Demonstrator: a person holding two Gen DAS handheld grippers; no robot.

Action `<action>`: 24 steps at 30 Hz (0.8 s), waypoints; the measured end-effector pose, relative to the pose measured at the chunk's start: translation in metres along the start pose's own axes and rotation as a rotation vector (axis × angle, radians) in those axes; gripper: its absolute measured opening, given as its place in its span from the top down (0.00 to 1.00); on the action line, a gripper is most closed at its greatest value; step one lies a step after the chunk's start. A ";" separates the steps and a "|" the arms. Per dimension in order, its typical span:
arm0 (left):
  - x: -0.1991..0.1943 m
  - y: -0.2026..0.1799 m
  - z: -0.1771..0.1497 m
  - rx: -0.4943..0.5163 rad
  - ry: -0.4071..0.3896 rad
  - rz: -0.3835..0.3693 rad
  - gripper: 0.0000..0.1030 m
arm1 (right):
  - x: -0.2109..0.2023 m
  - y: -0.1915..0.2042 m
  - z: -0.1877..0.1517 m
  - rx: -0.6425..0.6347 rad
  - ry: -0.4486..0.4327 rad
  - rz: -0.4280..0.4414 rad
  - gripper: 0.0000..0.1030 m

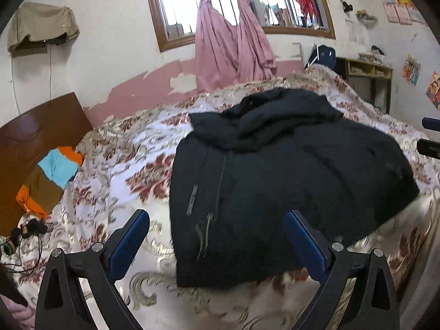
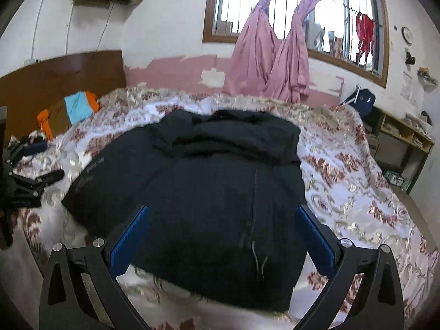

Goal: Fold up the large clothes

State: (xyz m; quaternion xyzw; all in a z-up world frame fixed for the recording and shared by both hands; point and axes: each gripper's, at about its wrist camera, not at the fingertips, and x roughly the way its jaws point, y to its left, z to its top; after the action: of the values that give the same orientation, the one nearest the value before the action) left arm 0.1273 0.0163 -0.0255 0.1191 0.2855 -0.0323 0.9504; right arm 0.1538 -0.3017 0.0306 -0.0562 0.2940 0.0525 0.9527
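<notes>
Over on the left, the left gripper (image 1: 217, 243) is hovering with its jaws spread wide and nothing between them, straddling the near-left hem of the black coat (image 1: 275, 170). The coat is lying in a bulky heap mid-bed on the floral bedspread (image 1: 115, 165), hood bunched at the far end. Moving right, the right gripper (image 2: 222, 233) is likewise gaping over the near hem. The risk: thick padding slipping the pads, or a pinch catching bedspread too.

Pink curtains (image 1: 231, 46), barred window (image 2: 343, 19)
</notes>
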 end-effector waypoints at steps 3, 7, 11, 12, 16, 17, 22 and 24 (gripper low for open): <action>0.001 0.005 -0.009 0.001 0.022 -0.010 0.03 | 0.005 -0.001 -0.013 0.007 0.060 0.020 0.02; 0.009 0.003 -0.022 0.050 0.082 -0.060 0.03 | 0.017 0.007 -0.032 -0.038 0.158 0.041 0.02; 0.014 -0.010 -0.036 0.113 0.086 -0.040 0.03 | 0.030 0.020 -0.054 -0.146 0.253 -0.006 0.02; 0.017 -0.014 -0.040 0.114 0.091 -0.040 0.03 | 0.032 0.023 -0.059 -0.163 0.270 -0.020 0.02; 0.030 -0.028 -0.057 0.112 0.115 -0.023 0.03 | 0.039 0.024 -0.070 -0.152 0.312 -0.060 0.02; 0.033 -0.032 -0.062 0.117 0.119 -0.018 0.03 | 0.041 0.024 -0.072 -0.151 0.318 -0.082 0.02; 0.038 -0.050 -0.079 0.160 0.083 0.002 0.03 | 0.049 0.035 -0.077 -0.257 0.301 -0.165 0.02; 0.038 -0.055 -0.082 0.185 0.070 0.017 0.03 | 0.055 0.050 -0.083 -0.350 0.294 -0.205 0.02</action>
State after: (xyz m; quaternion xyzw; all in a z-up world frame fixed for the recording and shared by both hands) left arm 0.1080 -0.0164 -0.1240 0.2097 0.3133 -0.0464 0.9250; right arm 0.1463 -0.2605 -0.0727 -0.2571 0.4085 -0.0029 0.8758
